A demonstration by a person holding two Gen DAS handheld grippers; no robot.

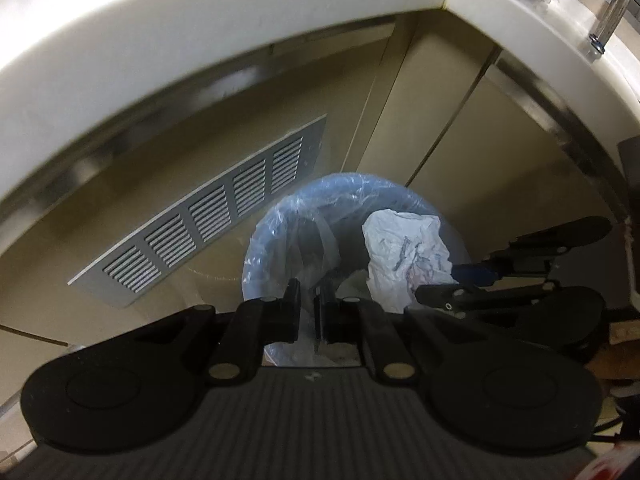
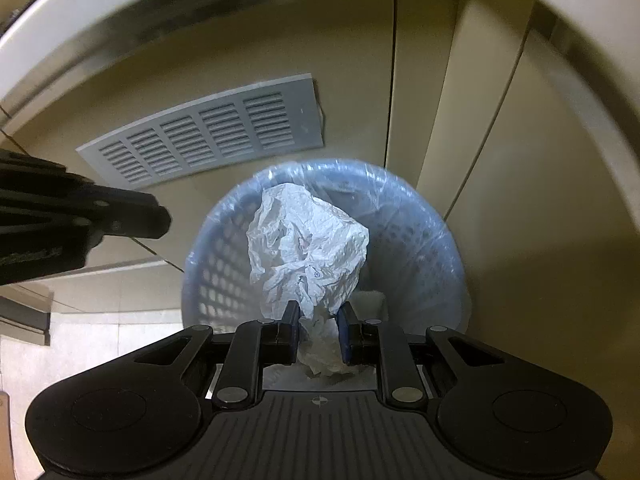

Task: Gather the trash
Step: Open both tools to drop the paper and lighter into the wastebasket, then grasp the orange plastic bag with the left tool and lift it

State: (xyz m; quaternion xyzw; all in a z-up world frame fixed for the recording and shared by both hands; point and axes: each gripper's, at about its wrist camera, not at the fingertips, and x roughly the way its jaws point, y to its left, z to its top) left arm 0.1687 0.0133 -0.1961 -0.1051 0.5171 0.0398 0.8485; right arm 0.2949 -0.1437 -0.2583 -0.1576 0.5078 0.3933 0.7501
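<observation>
**Crumpled wrapper held over the lined bin**

The right tongs [image 2: 318, 332] are clenched on a crumpled white wrapper [image 2: 308, 248], at frame centre above the mouth of the blue basket bin [image 2: 420, 240]. The bin's clear liner [image 1: 280, 220] folds over its rim. The left tongs [image 1: 307, 312] are clenched, with a strip of that liner between the pads, near the bin's near edge. Cabinet doors [image 2: 432, 100] and a grey vent grille [image 2: 208, 136] stand just behind the bin. The white worktop [image 1: 160, 32] edge arcs across the top of the frame
</observation>
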